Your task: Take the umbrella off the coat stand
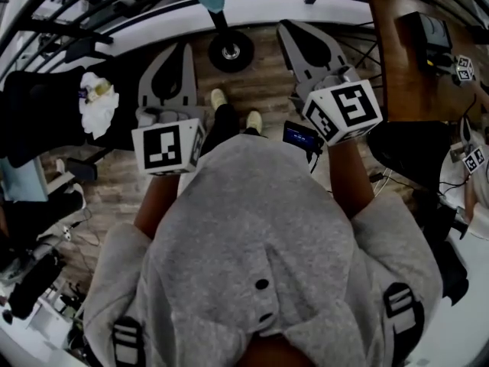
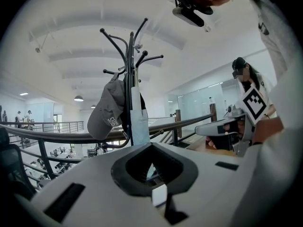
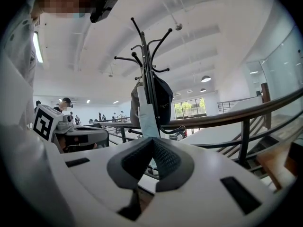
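**Facing the Coat Stand, Both Tongs Closed**

A person in a grey hooded top (image 1: 260, 235) stands on a wood-plank floor (image 1: 263, 82) before a black coat stand (image 2: 129, 74), with a hand-held gripper in each hand. The left tongs (image 2: 151, 146) are pressed together with nothing between them. The right tongs (image 3: 152, 141) are likewise shut and empty. Both point toward the stand and touch nothing.

The umbrella (image 2: 139, 119), pale blue and folded, hangs down along the stand's pole. It sits at the centre of both gripper views, just above the closed tips. A grey cap (image 2: 107, 115) hangs on the stand to the umbrella's left in the left gripper view.

Seen from overhead, the stand's round base (image 1: 231, 50) sits at top centre of the frame, between the two grippers. A dark handrail (image 2: 57, 137) runs behind the stand.
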`<state>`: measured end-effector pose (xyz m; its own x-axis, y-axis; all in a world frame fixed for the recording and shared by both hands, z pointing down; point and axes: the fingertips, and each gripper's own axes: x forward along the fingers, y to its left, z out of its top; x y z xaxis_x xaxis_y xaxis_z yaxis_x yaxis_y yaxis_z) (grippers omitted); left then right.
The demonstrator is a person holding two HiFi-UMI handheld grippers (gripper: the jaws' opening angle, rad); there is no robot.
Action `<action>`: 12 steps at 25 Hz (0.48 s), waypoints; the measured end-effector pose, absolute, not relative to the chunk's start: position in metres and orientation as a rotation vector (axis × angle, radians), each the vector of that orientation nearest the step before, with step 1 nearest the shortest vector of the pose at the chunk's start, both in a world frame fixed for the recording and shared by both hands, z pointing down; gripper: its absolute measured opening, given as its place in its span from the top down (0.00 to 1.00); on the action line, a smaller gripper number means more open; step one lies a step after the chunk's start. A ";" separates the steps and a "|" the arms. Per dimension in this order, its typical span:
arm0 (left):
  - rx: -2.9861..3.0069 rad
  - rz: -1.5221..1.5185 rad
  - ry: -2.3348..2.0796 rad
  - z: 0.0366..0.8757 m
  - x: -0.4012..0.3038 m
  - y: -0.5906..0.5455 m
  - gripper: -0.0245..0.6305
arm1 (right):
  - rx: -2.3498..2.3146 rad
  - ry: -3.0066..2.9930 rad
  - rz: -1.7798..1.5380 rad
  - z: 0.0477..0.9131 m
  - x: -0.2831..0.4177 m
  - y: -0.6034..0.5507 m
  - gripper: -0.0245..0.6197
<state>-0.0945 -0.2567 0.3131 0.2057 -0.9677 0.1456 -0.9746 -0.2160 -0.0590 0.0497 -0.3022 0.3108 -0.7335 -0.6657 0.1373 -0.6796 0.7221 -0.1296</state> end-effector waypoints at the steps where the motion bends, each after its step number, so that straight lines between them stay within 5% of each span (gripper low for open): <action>1: 2.417 0.220 -1.931 0.312 -0.097 -0.260 0.94 | 1.116 -2.835 0.274 0.311 0.046 -0.305 0.95; 12: 2.416 0.178 -1.871 0.320 -0.140 -0.305 0.94 | 1.152 -2.841 0.279 0.303 -0.004 -0.343 0.94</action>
